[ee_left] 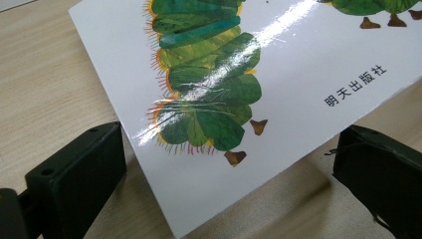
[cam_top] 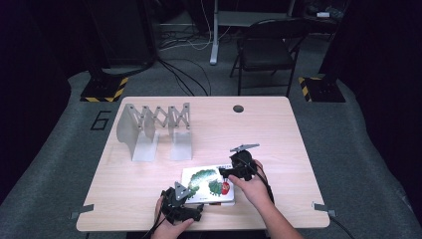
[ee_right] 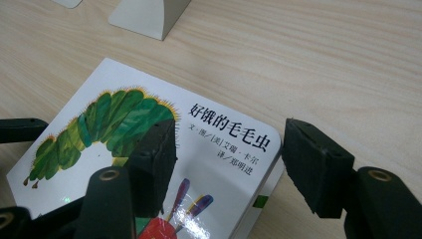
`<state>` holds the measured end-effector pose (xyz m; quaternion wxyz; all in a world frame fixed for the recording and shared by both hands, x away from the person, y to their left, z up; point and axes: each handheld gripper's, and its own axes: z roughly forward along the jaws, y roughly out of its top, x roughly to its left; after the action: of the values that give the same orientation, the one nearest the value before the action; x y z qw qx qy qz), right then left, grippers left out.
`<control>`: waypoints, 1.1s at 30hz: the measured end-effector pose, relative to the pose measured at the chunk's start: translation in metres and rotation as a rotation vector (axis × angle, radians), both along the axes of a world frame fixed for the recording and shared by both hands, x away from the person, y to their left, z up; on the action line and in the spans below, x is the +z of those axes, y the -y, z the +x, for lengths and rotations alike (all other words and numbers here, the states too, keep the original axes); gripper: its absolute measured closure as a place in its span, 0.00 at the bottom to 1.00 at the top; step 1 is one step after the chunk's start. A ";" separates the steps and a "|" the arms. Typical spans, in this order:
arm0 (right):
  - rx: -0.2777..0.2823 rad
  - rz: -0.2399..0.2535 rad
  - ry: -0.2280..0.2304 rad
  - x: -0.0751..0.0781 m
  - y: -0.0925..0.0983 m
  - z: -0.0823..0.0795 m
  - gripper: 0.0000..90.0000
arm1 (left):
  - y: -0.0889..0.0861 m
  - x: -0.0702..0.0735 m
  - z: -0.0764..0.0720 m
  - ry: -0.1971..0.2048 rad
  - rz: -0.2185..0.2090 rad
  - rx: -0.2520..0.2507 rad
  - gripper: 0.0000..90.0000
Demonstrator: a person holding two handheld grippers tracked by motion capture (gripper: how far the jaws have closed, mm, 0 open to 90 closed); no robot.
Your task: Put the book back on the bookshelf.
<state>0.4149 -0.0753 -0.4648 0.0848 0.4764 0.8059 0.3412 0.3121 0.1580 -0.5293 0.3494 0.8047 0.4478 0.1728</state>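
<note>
- Left gripper view showed my left gripper [ee_left: 226, 174] with jaws spread wide on either side of the book's [ee_left: 278, 84] near corner, pads off it.
- Right gripper view had my right gripper [ee_right: 229, 164] equally spread, one pad over the cover, the other past the edge; nothing pinched.
- I judged the book a stiff, light board book with a glossy, slippery cover, best taken by an edge.
- It lay flat on the table [cam_top: 278, 129], well apart from the folding rack [cam_top: 154, 127].
</note>
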 end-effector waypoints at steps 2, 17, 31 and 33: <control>0.001 -0.001 0.000 0.000 0.000 0.000 0.42 | 0.000 0.000 0.000 -0.001 0.007 -0.001 0.00; -0.003 0.007 0.013 0.005 -0.001 -0.002 0.43 | 0.002 -0.001 0.002 0.011 0.024 0.006 0.00; -0.002 0.011 0.022 0.005 -0.003 -0.002 0.43 | 0.002 -0.002 0.004 0.028 0.040 0.028 0.00; -0.006 0.016 0.017 0.006 -0.003 -0.003 0.43 | 0.002 -0.003 0.004 0.028 0.035 0.034 0.00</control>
<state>0.4120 -0.0723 -0.4592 0.0890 0.4763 0.8010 0.3515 0.3165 0.1558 -0.5319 0.3385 0.8006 0.4531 0.1979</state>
